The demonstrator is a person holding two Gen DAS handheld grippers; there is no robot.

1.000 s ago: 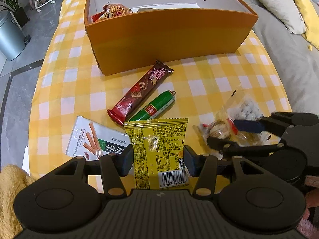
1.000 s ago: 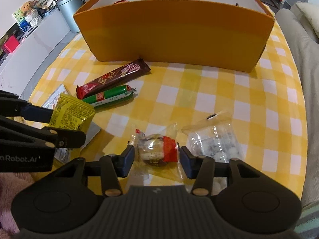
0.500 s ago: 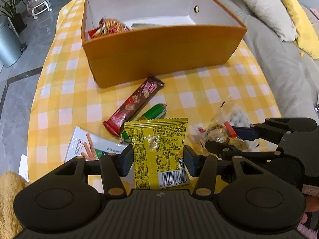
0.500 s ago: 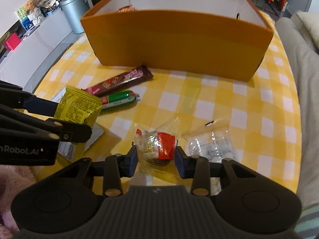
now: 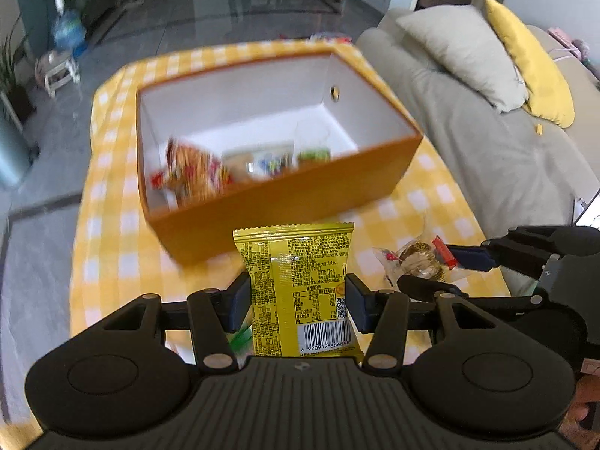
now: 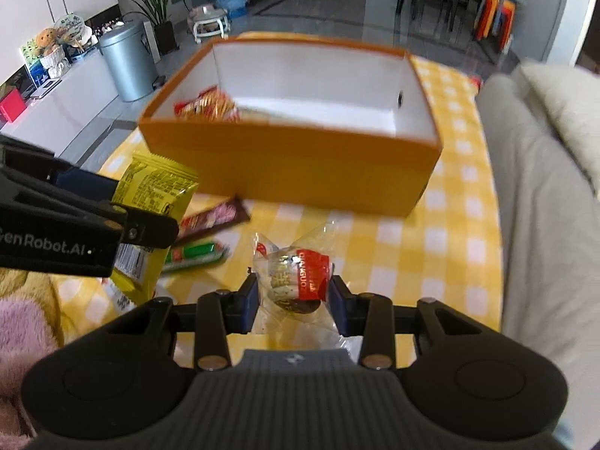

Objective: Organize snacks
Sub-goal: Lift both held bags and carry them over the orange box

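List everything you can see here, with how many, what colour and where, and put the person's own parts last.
box: 1, orange outside, white inside, open, on the table's far part
snacks in box: several, blurred, red-orange packet clearest, at its left end
yellow packet: 1, yellow, held in left gripper
clear-wrapped treat: 1, clear wrap with red label, held in right gripper
brown bar: 1, brown-red, on the cloth before the box
green stick: 1, green, beside the bar
tablecloth: 1, yellow-white check
sofa: 1, grey, right of table
cushions: 2, beige and yellow, on sofa
bin: 1, grey, on the floor left
left gripper: 1, black
right gripper: 1, black
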